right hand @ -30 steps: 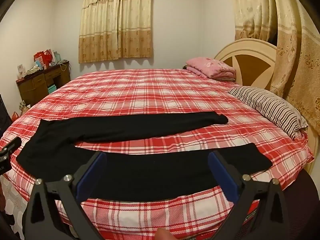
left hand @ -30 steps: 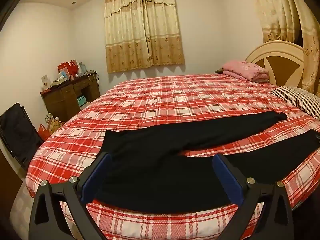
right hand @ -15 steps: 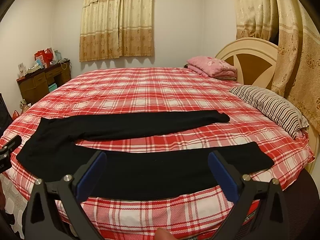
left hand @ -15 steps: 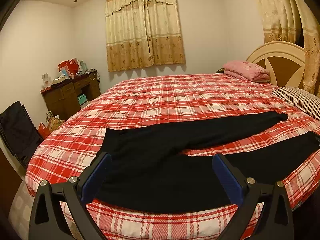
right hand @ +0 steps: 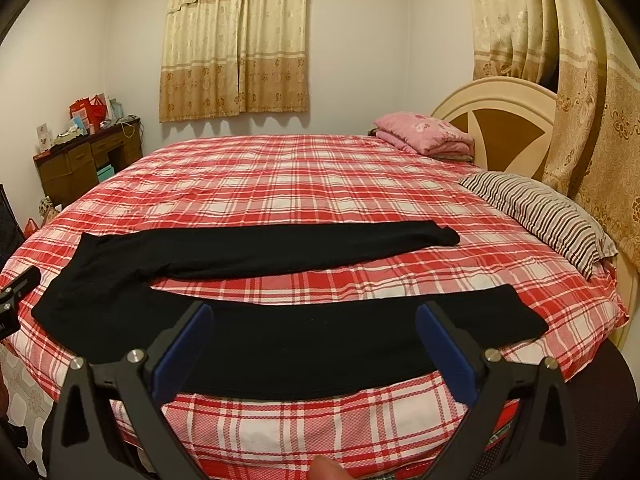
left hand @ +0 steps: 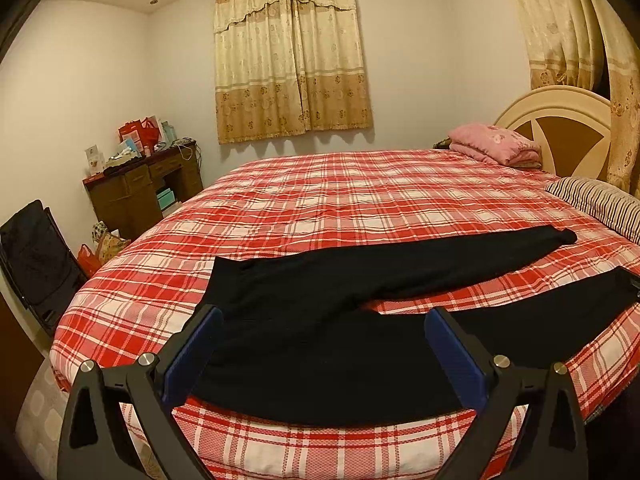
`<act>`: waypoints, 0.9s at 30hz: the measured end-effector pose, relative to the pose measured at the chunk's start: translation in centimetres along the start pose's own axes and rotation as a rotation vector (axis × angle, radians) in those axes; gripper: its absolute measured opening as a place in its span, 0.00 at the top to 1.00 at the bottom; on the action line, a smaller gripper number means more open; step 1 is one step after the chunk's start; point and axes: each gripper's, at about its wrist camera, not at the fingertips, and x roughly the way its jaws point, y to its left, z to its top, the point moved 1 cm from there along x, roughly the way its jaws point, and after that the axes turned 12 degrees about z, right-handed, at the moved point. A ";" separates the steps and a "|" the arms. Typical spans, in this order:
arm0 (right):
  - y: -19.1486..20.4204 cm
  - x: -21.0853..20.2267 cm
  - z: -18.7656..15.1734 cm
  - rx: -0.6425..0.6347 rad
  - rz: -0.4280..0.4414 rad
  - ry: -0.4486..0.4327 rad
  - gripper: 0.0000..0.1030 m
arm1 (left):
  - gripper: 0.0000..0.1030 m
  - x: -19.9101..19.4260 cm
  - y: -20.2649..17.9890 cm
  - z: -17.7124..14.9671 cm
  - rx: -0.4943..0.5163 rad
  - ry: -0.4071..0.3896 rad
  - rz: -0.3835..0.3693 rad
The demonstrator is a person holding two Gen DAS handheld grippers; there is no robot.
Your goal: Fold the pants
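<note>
Two grippers spread wide, holding nothing – left gripper (left hand: pixel 320 354), right gripper (right hand: pixel 314 346).
Black pants (right hand: pixel 280 332) on plaid bed (right hand: pixel 320 184): soft, light, limp – pinch near leg's cuff and waistband.

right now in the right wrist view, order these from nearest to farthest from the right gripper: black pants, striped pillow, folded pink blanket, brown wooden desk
1. Black pants, spread flat on the red plaid bed just ahead of the open right gripper.
2. Striped pillow, to the right by the headboard.
3. Folded pink blanket, far right, and brown wooden desk, far left at the wall: too close to call.
</note>
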 end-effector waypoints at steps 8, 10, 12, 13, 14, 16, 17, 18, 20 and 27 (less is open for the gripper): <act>0.0 0.0 0.0 -0.001 -0.001 0.001 0.00 | 0.01 0.1 0.2 -0.1 0.001 0.001 0.001; 0.1 0.1 -0.2 -0.002 -0.001 0.003 0.00 | 0.01 0.1 0.2 -0.1 0.001 0.001 0.001; 0.1 0.2 -0.3 -0.004 -0.001 0.006 0.00 | 0.01 0.1 0.1 -0.1 0.000 0.001 0.001; 0.1 0.2 -0.3 -0.005 -0.001 0.006 0.00 | 0.01 0.1 0.1 -0.1 0.000 0.001 0.001; 0.1 0.2 -0.3 -0.004 -0.001 0.006 0.00 | 0.01 0.1 0.1 -0.1 0.000 0.001 0.001; 0.1 0.2 -0.3 -0.005 -0.001 0.006 0.00 | 0.01 0.1 0.1 -0.1 0.000 0.001 0.001; 0.1 0.2 -0.3 -0.005 -0.002 0.006 0.00 | 0.01 0.1 0.2 -0.1 -0.001 0.002 0.000; 0.2 0.2 -0.4 -0.005 -0.002 0.006 0.00 | 0.01 0.2 0.2 -0.1 0.000 0.003 0.000; 0.1 0.2 -0.4 -0.004 -0.001 0.007 0.00 | 0.01 0.2 0.3 -0.2 -0.001 0.004 0.000; 0.0 0.5 -0.6 -0.007 0.001 0.015 0.00 | 0.01 0.6 0.3 -0.5 -0.004 0.013 -0.003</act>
